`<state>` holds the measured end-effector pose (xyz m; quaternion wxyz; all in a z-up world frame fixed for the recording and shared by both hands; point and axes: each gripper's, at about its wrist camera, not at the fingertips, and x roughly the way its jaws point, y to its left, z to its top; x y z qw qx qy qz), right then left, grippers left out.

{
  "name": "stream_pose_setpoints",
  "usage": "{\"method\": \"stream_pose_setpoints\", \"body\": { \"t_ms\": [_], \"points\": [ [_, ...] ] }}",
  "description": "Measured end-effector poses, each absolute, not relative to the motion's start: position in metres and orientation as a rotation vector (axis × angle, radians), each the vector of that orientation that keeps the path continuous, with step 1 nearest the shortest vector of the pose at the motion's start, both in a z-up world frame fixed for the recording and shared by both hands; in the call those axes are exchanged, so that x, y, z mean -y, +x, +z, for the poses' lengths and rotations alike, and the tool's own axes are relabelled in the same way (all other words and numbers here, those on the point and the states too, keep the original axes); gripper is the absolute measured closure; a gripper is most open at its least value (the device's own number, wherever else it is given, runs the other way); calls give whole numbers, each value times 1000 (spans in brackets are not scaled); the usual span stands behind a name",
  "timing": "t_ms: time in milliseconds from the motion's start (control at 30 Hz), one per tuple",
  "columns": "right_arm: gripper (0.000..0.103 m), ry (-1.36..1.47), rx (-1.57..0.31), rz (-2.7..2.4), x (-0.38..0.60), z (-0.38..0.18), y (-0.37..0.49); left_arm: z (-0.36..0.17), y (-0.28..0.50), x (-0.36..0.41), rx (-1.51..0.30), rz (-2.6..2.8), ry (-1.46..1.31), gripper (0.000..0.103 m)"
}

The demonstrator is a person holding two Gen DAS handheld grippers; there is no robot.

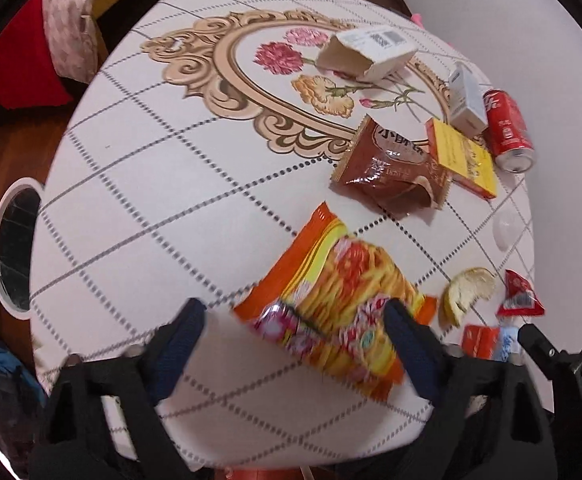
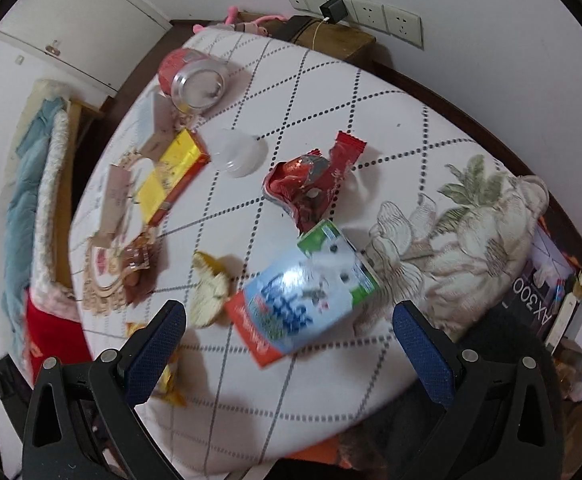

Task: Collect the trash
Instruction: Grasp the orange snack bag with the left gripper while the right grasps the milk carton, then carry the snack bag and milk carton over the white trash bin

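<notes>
Trash lies scattered on a round table [image 1: 139, 168]. Left gripper [image 1: 295, 320] hangs over an orange noodle packet [image 1: 331, 300], jaws apart, gripping nothing; the packet lies between the tips, near edge. Further right sit a brown wrapper [image 1: 391, 168], yellow box [image 1: 465, 156] and red can [image 1: 507, 128]. Right gripper [image 2: 289, 320] is spread wide, empty, above a blue carton [image 2: 303, 296]; a red wrapper [image 2: 311, 184] lies just beyond.
</notes>
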<state>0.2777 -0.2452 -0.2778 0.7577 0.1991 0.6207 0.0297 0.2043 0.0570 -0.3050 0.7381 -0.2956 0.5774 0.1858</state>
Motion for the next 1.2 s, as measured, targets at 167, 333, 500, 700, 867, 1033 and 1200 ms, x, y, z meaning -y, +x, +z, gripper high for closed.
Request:
{"method": "stream_pose_setpoints", "body": {
  "t_ms": [167, 333, 500, 700, 867, 1033, 1200],
  "points": [
    [0, 384, -1384, 33, 231, -295, 285, -310, 218, -50, -1263, 454, -572, 61],
    [10, 333, -1403, 36, 224, -301, 285, -302, 211, -37, -1218, 474, -486, 83],
    [30, 332, -1387, 111, 224, -298, 283, -286, 193, -31, -1175, 491, -430, 88],
    [38, 325, -1376, 173, 230, -293, 268, -253, 170, -28, -1104, 525, -324, 90],
    [40, 312, -1357, 225, 233, -285, 249, -230, 154, -29, -1048, 569, -240, 90],
    [41, 279, -1344, 295, 224, -279, 236, -230, 135, -32, -1049, 604, -223, 90],
    [39, 229, -1437, 318, 211, -292, 235, -251, 131, -37, -1103, 614, -250, 90]
  ]
}}
